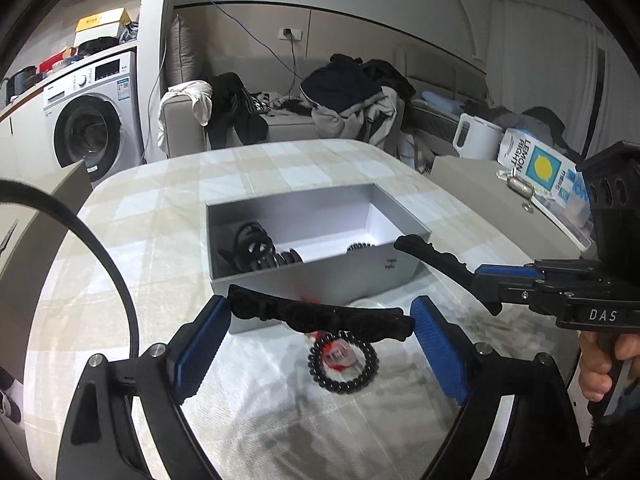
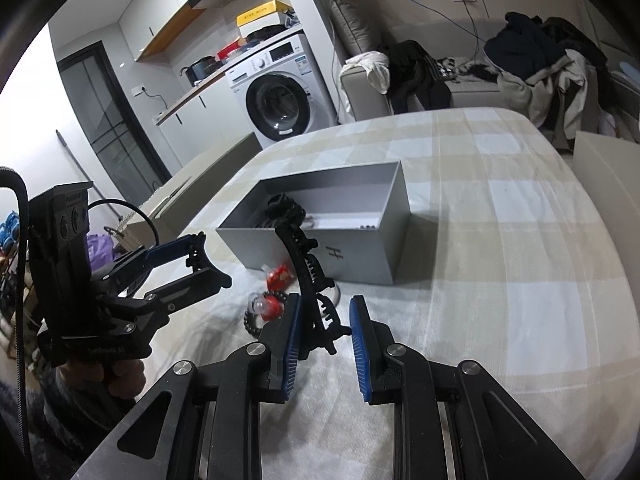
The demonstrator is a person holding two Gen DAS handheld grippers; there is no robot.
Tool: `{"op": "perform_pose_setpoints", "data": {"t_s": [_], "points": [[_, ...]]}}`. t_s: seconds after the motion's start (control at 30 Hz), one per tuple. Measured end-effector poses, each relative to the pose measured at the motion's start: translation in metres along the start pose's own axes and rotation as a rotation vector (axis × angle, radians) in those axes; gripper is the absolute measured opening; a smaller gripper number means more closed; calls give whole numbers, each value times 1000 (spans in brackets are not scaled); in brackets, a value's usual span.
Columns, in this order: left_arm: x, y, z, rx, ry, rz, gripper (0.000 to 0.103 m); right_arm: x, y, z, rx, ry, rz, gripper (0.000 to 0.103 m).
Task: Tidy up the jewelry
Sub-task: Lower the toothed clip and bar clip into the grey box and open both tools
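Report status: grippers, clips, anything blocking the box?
Left gripper shut on black barrette, held end to end. Right gripper shut on toothed hair clip. Grey box open, dark pieces inside. Bead bracelet loose on cloth before box.

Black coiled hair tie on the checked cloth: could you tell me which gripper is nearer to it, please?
Left. The left gripper hovers right above the black coiled hair tie; the right gripper stands off to its right, near the grey box.
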State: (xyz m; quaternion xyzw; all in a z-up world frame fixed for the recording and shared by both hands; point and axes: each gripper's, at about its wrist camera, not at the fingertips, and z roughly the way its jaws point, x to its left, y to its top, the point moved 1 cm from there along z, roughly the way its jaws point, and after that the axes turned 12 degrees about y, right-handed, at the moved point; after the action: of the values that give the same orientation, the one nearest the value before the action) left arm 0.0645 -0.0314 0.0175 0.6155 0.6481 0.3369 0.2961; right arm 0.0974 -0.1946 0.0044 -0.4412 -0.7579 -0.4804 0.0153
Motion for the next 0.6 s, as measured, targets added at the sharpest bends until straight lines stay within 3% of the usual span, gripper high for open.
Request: {"op": "perform_pose_setpoints", "data": {"t_s": [0.6], "points": [[14, 19, 10, -57, 32, -41, 88, 1, 47, 14, -45, -36, -17, 22]]}}
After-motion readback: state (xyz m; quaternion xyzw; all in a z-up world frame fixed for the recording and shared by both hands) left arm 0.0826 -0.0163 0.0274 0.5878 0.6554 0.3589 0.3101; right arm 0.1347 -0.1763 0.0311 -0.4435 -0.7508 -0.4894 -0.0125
